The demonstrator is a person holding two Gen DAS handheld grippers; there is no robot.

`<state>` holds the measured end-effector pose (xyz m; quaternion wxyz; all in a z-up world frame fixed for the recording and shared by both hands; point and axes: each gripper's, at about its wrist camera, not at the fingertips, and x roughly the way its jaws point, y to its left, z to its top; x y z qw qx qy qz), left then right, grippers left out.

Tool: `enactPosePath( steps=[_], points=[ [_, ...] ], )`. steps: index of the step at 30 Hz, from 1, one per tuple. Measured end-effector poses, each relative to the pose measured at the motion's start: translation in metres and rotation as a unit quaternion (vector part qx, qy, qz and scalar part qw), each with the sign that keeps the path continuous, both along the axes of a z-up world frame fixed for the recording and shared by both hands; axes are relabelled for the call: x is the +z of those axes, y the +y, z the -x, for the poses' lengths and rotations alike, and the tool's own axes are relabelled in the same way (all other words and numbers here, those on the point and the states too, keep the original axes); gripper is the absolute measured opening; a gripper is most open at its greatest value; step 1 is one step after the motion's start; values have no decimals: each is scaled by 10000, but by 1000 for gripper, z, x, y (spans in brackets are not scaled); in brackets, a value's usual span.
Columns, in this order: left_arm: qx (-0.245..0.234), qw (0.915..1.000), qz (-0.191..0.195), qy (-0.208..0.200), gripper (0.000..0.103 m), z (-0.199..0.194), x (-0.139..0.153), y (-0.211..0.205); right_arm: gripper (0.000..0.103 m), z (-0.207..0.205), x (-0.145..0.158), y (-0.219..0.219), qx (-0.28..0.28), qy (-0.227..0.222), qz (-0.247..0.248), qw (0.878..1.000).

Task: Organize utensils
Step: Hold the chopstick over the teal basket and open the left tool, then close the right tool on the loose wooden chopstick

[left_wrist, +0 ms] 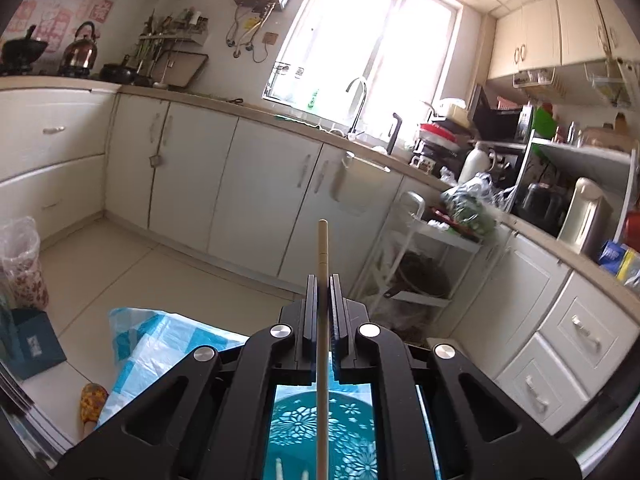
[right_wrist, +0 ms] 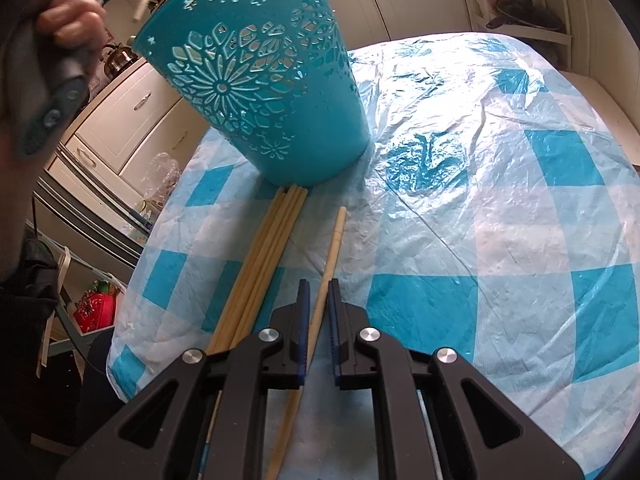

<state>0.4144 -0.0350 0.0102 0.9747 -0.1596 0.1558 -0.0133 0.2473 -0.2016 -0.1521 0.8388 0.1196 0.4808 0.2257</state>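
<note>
- The table wears a crinkled, glossy plastic cover in blue and white checks, spreading ahead of and to the right of the right gripper.
- Beyond the left gripper lies a kitchen: pale cabinets under a beige counter, a curved tap below a bright window, and a copper kettle far left.
- A teal plastic basket, tapered and round with cut-out flower patterns, stands on the cover ahead of the right jaws.
- A bundle of smooth, pale wooden chopsticks lies flat just left of those jaws, tips touching the basket's base.
- The right jaws are clenched on 1 single chopstick, which lies on the cover and points toward the basket.
- The left jaws are clenched on another chopstick, lifted, its blunt end projecting past the fingertips; the basket's rim shows beneath them.
- A hand grips the left tool, upper left of the right jaws.
</note>
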Motion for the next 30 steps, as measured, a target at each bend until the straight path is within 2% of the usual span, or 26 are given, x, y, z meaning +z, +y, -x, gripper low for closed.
enactPosePath(
  steps=[8,14,16,19,21,24,29,30],
  points=[
    [64,9995,-246,198,5,-2,-18,-6,10,0,0,-1,2,4,-4,10000],
    [-163,9961,-506,700,6,5,-33,-10,10,1,1,2,30,-67,115,9999],
    [-247,9942,-523,905,9,14,-37,-8,10,1,1,3,36,-93,144,9998],
    [-203,9925,-533,1084,30,38,-38,3,10,3,1,4,31,-121,197,9997],
    [-106,9927,-500,1094,51,61,-36,14,10,4,2,5,17,-163,270,9995],
    [-38,9924,-328,1188,60,98,-37,34,10,7,3,13,11,-322,534,9981],
    [-53,9856,115,1689,64,151,-63,62,10,6,3,23,-8,-541,893,9945],
    [-58,9841,174,1768,64,159,-68,65,9,7,3,29,36,-652,1122,9915]
  ],
)
